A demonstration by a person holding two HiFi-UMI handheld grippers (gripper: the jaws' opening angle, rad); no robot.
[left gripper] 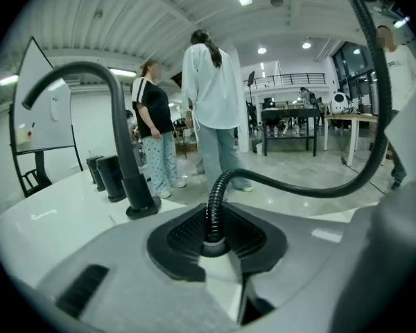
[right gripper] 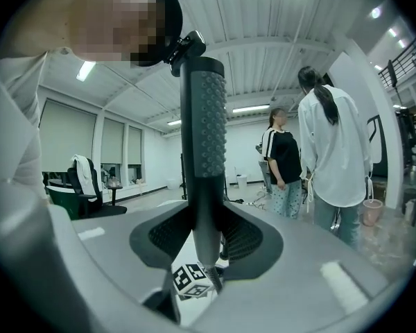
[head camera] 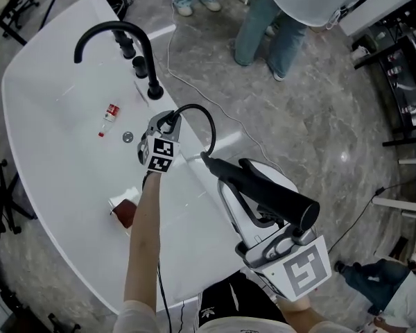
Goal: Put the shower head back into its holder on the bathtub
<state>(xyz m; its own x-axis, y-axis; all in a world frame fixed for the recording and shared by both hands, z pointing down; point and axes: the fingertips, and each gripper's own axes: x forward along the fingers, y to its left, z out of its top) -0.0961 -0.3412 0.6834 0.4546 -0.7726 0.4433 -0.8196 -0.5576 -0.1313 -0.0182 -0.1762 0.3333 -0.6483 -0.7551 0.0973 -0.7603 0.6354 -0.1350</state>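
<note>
The black shower head (head camera: 274,196) lies slantwise in my right gripper (head camera: 253,180), whose jaws are shut on its handle. In the right gripper view the nubbed head (right gripper: 202,116) stands upright above that gripper (right gripper: 202,236). Its black ribbed hose (head camera: 206,120) arcs over to my left gripper (head camera: 168,121), which is shut on the hose end just above the white bathtub's rim (head camera: 194,168). In the left gripper view the hose (left gripper: 215,200) rises from between the jaws of the left gripper (left gripper: 213,236) and sweeps right. Two black posts (head camera: 134,55) stand on the rim beside the black curved faucet (head camera: 111,33).
Inside the tub lie a small red-labelled bottle (head camera: 109,114), the round drain (head camera: 127,137) and a white-and-brown object (head camera: 125,207). People (head camera: 263,16) stand on the marble floor beyond the tub; a thin cable (head camera: 194,89) runs across it. Black racks (head camera: 402,82) stand at right.
</note>
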